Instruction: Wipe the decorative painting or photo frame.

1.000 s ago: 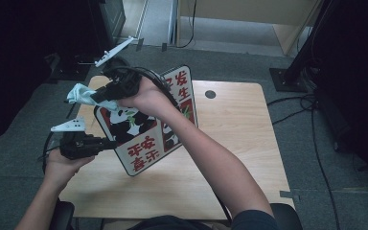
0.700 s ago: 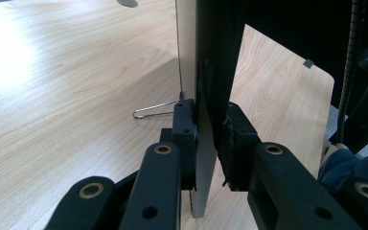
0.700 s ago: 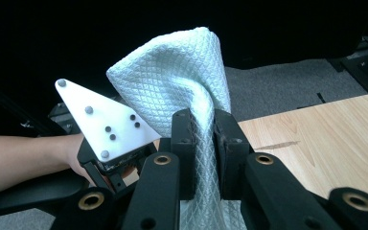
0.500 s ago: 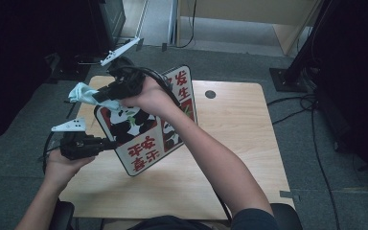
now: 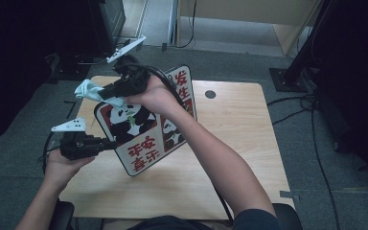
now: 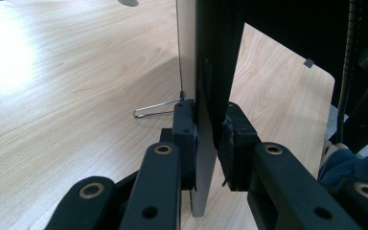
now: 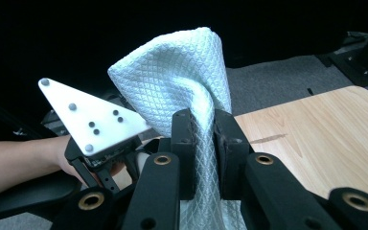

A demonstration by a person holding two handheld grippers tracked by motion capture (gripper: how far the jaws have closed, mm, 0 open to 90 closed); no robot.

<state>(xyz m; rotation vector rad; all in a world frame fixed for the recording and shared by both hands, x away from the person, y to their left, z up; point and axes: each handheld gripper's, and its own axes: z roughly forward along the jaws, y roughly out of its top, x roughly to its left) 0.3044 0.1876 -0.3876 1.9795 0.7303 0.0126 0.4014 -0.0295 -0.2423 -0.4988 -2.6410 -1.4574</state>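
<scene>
A board (image 5: 143,143) printed with pandas and red characters stands tilted on the wooden table (image 5: 235,124). My left gripper (image 5: 112,143) is shut on its left edge; in the left gripper view the jaws (image 6: 208,120) clamp the thin board (image 6: 211,57) from both sides. My right gripper (image 5: 106,93) is shut on a pale blue waffle cloth (image 5: 88,89) at the board's upper left corner. In the right gripper view the cloth (image 7: 177,72) bulges up from between the pressed jaws (image 7: 202,122).
A wire foot (image 6: 155,109) of the board rests on the table (image 6: 76,72). A round hole (image 5: 210,94) is in the tabletop at the back. Dark stands and cables (image 5: 316,120) crowd the floor at the right. The left gripper's white plate (image 7: 91,120) is near the cloth.
The right gripper and its cloth have shifted slightly to the right along the board's top corner. The left gripper and the board have stayed still.
</scene>
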